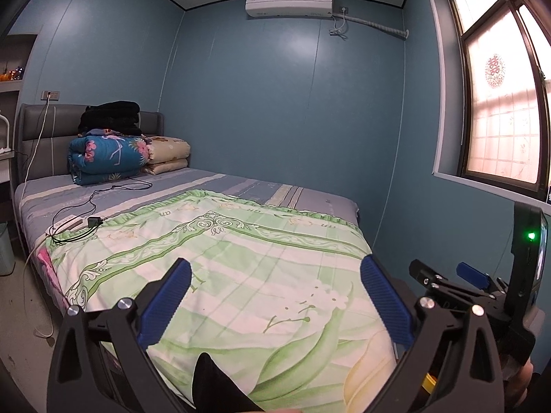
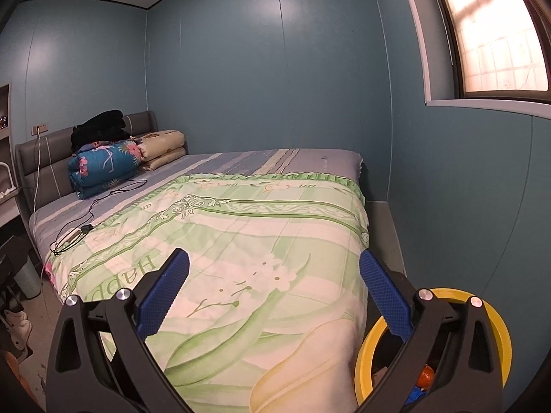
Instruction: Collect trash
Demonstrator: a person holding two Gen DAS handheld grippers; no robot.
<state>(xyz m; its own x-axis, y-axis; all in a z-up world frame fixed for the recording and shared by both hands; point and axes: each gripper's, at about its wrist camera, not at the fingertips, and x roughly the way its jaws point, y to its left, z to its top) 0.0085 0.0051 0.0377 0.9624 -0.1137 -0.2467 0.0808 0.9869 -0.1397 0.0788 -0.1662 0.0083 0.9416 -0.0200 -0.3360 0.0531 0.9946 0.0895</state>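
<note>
Trash is showing only inside the yellow-rimmed bin [image 2: 496,313] standing on the floor at the bed's [image 1: 310,199] near right corner, where an orange piece [image 2: 426,376] and a blue scrap [image 2: 415,397] are lying; none is lying on the green floral quilt [image 2: 261,241]. Both the left gripper [image 1: 275,299] and the right gripper [image 2: 273,296] are hovering over the quilt with jaws spread wide and gripping nothing. Such scraps are probably handling light and crushable, so pinching each across its middle is looking advisable.
</note>
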